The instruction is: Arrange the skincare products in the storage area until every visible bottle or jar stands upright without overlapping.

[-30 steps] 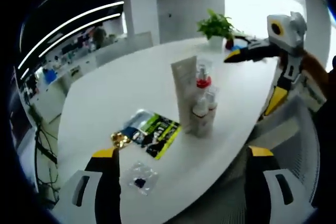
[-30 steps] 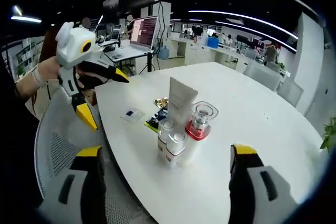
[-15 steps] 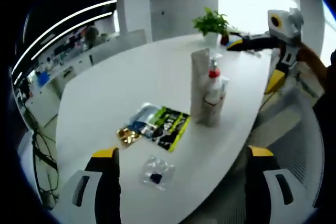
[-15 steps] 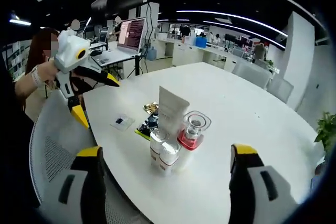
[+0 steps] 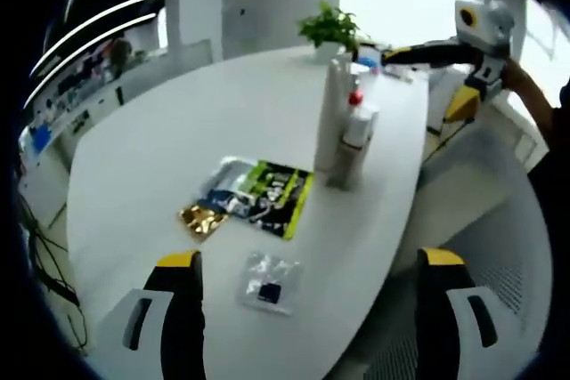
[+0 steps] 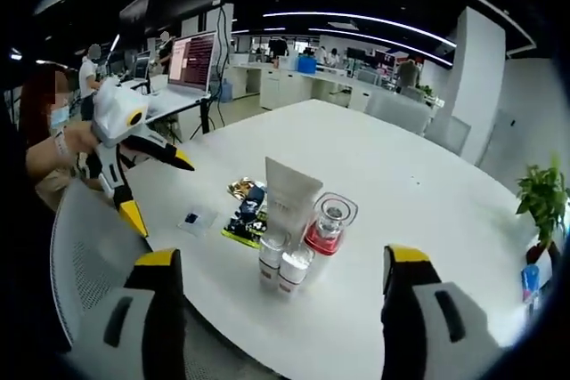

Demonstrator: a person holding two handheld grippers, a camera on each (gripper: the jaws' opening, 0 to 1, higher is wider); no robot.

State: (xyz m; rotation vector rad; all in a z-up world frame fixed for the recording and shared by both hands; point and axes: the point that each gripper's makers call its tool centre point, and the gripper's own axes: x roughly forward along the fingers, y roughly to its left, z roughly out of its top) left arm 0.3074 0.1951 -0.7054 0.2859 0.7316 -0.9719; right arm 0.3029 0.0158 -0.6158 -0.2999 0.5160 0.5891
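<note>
Both hand-held grippers hovered off opposite edges of the white table, jaws spread wide and holding nothing. The left gripper faced the near edge; the right gripper did likewise opposite. The skincare products, a white tube, a red-collared pump bottle and two small white bottles, stood upright, clustered near that edge, with bare tabletop beyond. Flat sachets lay beside them.

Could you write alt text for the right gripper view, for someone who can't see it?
A cluster of upright skincare items stands on a white table: a tall tube, two small bottles and a red-collared bottle. Flat sachets lie behind them. The right tool frames the scene, open; the left tool hovers at left.
</note>
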